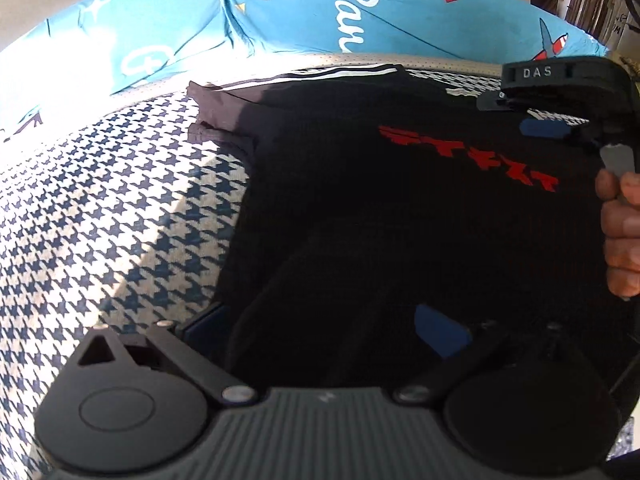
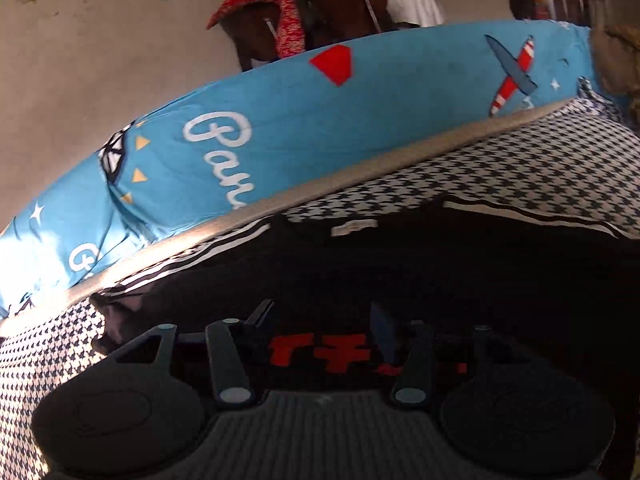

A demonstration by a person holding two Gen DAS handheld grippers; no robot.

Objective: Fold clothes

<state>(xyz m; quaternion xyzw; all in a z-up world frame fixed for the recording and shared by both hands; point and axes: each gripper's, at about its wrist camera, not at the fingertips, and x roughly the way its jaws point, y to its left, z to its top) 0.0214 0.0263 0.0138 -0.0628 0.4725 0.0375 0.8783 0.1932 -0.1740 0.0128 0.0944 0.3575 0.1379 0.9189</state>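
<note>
Black shirt [image 1: 400, 220] on houndstooth cloth [image 1: 100, 220], blue sheet [image 1: 300, 12] behind.

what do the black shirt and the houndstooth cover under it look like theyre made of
Black shirt: seemingly a soft matte knit, going by its faint ribbed texture and limp folds; the red print looks flat and painted on. Houndstooth cover: looks like woven cotton-like cloth, matte, slightly fuzzy.

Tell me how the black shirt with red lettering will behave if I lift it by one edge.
The black shirt looks soft and creased, so it will probably droop and unfold. It seems light. On the houndstooth sheet it may drag, not slide.
</note>
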